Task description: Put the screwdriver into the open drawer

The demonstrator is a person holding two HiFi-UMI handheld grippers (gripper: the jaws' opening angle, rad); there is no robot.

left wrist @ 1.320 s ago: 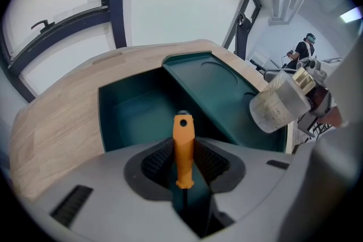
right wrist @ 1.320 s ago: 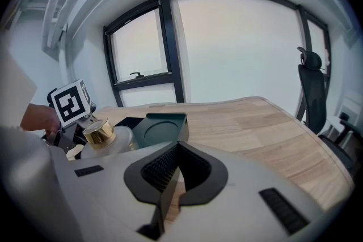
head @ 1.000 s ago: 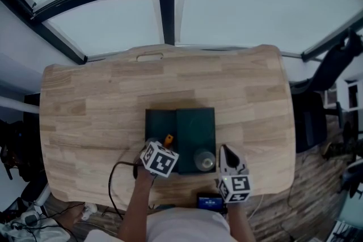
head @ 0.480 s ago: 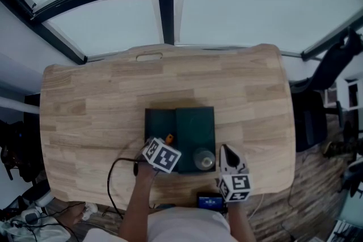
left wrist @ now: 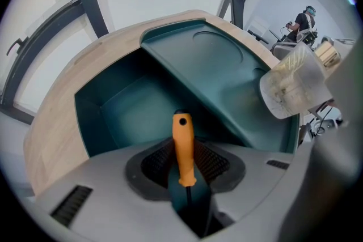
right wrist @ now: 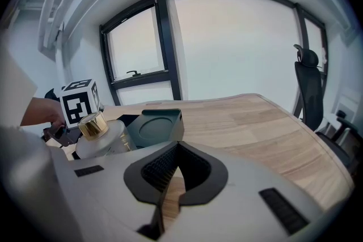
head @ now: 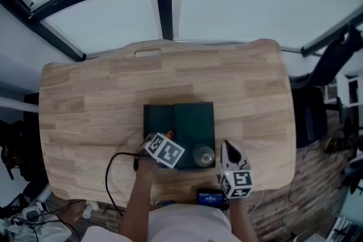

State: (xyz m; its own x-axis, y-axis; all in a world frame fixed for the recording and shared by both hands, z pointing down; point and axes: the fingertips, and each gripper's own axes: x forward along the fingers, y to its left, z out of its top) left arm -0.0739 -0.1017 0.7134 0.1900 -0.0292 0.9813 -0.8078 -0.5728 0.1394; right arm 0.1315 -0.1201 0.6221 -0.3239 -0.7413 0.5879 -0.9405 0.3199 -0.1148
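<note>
Dim, bluish head view, windows [right wrist: 227,48] blown out to flat white daylight (the only light source visible), soft faint shadows on the table [head: 85,99], gripper views fisheye-bent with black corners, screwdriver [left wrist: 182,147] sharp, bottle [left wrist: 292,85] blurred.

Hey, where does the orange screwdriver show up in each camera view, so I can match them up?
Head view: lower centre, the screwdriver shows as an orange tip at the near edge of the open drawer.
Left gripper view: bottom centre, held upright by the left gripper, above the drawer.
Right gripper view: not in it.
Shared landmark: the bottle.
</note>
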